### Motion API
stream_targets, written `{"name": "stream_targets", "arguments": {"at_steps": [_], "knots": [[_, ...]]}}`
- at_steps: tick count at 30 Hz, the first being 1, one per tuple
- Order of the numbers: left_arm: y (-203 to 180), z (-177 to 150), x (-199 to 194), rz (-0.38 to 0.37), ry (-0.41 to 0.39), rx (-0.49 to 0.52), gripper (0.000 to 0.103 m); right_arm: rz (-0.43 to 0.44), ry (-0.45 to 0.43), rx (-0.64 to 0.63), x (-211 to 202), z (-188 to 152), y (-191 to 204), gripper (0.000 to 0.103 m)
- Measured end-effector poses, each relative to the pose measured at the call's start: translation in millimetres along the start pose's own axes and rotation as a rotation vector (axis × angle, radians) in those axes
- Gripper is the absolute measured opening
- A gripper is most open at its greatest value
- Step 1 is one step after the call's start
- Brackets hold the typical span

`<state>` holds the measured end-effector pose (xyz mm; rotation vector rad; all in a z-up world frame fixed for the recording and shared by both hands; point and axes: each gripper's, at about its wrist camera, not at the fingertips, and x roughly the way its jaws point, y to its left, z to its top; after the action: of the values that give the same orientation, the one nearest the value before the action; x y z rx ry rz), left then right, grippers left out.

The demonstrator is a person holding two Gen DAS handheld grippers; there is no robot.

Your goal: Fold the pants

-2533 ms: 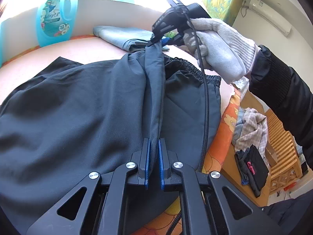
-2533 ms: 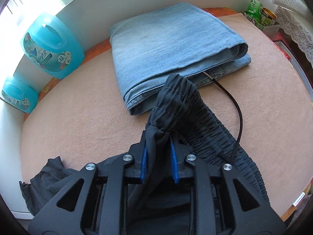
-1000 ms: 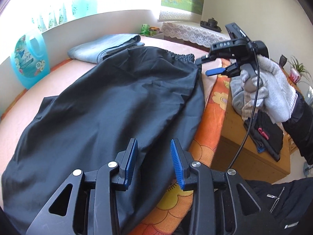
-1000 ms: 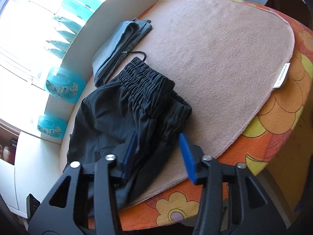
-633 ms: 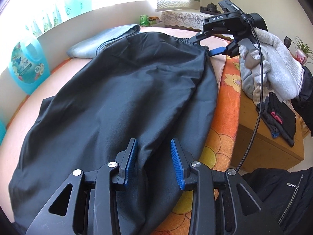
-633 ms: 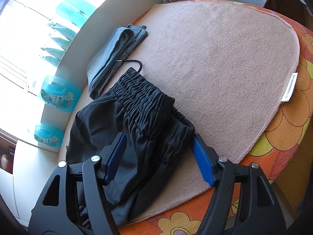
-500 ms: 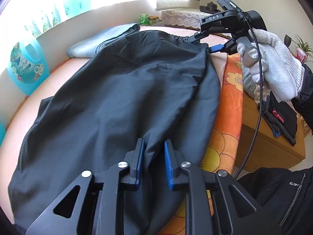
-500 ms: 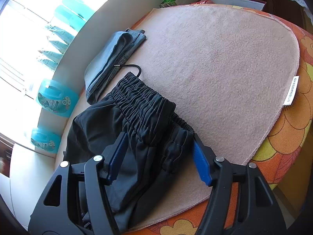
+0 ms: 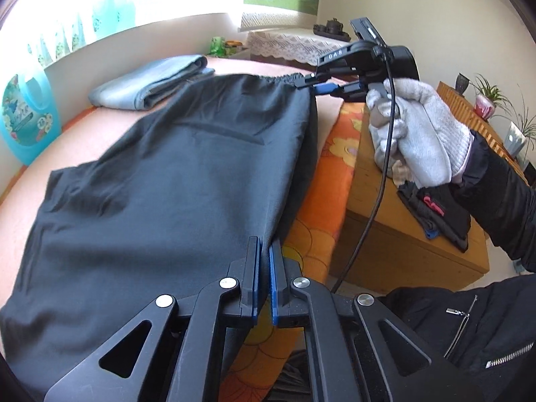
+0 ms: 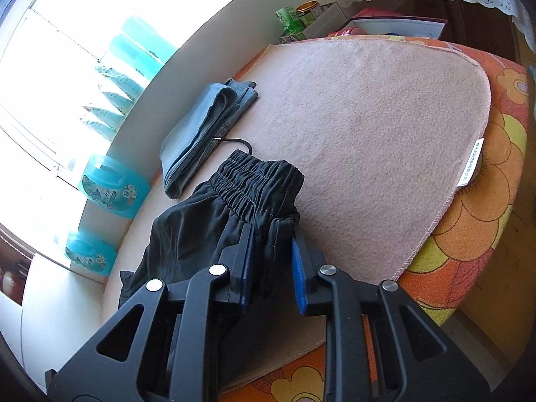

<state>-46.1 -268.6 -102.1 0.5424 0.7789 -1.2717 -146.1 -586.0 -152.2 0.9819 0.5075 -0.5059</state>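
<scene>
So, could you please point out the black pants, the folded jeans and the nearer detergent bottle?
black pants (image 9: 174, 181), left wrist view, flat leg fabric.
folded jeans (image 10: 194, 134), right wrist view, top layer.
detergent bottle (image 9: 25, 120), left wrist view, label.

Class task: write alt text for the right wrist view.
The right gripper is closing around the elastic waistband of dark pants lying on a pink blanket. Folded blue jeans lie beyond, by the wall.

The right gripper (image 10: 269, 264) is closing around the black pants (image 10: 214, 231) near the front edge of the pink blanket (image 10: 368, 127).
</scene>
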Motion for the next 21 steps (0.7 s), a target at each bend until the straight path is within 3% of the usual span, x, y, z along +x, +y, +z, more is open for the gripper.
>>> {"name": "stream_targets", "arguments": {"at_steps": [3,7,10,14,17,21], "knots": [[-2,-5,16,0.026,0.036,0.007,0.006,0.014,0.009,0.033,3,-2,-9,0.022],[4,0,-7,0.003,-0.03,-0.051,0.025,0.029,-0.042,-0.017,-9,0,5,0.021],[21,3,-22,0.028,-0.098,-0.111,0.042,0.004,-0.074,-0.089,-11,2,24,0.021],[38,5,-7,0.052,-0.063,-0.185,0.042,-0.017,-0.095,-0.16,-10,12,52,0.019],[35,7,3,0.046,-0.05,-0.192,0.042,-0.03,-0.171,-0.227,-37,18,69,0.017],[25,7,8,0.016,-0.038,-0.159,0.042,-0.129,-0.256,-0.228,-69,4,36,0.016]]}}
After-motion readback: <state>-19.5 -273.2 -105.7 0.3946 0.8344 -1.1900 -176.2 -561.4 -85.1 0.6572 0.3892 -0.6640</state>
